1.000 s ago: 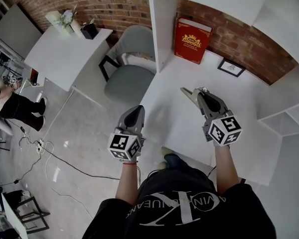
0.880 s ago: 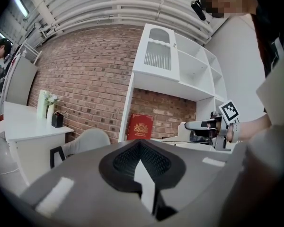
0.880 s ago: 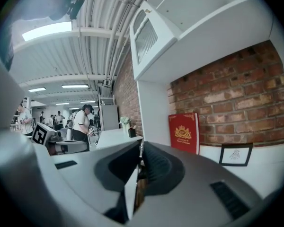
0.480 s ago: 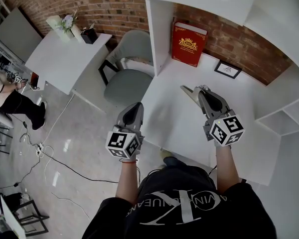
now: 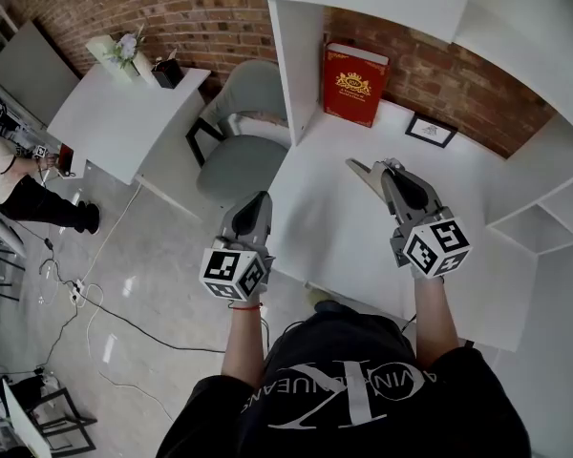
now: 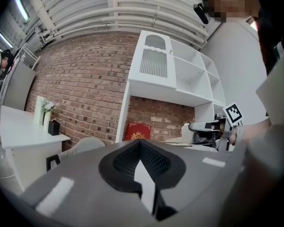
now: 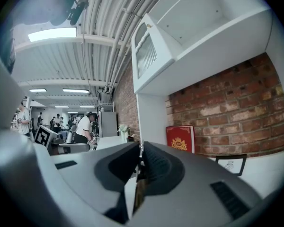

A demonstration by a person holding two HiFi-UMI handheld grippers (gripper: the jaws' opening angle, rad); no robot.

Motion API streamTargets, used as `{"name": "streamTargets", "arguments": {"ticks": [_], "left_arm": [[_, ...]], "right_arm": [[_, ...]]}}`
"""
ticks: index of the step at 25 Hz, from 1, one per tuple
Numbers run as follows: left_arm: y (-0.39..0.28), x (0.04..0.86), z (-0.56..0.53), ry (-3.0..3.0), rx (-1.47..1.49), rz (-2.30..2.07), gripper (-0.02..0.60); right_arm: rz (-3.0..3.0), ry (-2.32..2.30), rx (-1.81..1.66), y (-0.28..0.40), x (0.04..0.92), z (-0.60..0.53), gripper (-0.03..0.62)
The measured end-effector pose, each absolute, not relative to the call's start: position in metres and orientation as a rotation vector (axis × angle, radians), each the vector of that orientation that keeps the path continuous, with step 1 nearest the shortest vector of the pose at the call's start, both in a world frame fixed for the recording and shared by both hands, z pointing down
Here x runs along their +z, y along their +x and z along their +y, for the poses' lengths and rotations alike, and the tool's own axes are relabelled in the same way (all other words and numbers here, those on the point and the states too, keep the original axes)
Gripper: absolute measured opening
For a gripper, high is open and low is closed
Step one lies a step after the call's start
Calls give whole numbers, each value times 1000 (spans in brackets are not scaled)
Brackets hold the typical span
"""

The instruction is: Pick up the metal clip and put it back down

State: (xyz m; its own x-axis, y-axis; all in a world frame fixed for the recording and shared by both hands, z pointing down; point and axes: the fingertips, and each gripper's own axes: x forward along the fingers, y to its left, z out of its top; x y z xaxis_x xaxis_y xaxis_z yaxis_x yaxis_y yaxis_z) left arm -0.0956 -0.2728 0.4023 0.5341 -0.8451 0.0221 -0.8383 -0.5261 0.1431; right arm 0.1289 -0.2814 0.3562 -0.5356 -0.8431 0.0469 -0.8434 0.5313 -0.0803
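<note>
Holding the metal clip (image 5: 362, 173) clear above the table (image 5: 327, 232), the right hand-held gripper (image 5: 386, 170) is clamped on it. The clip pokes out leftward past the jaw tips, and the right gripper view shows what looks like a thin metal edge between the pads, hard to make out. Pick-up looks done, clip in the air. Next: lower it to bare table and part the jaws. Left hand-held gripper (image 5: 259, 201) is closed, empty, beside the table's edge.
</note>
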Motion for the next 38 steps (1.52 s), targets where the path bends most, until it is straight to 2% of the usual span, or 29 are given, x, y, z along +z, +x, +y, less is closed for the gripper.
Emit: {"name": "streamTargets", "arguments": {"ticks": [16, 38], "left_arm": [[-97, 417, -282, 2576, -98, -1448, 8], [-105, 519, -276, 2422, 133, -1415, 8]], "right_arm": [[-2740, 1497, 193, 129, 368, -287, 37], [-2640, 1269, 654, 84, 520, -323, 37]]}}
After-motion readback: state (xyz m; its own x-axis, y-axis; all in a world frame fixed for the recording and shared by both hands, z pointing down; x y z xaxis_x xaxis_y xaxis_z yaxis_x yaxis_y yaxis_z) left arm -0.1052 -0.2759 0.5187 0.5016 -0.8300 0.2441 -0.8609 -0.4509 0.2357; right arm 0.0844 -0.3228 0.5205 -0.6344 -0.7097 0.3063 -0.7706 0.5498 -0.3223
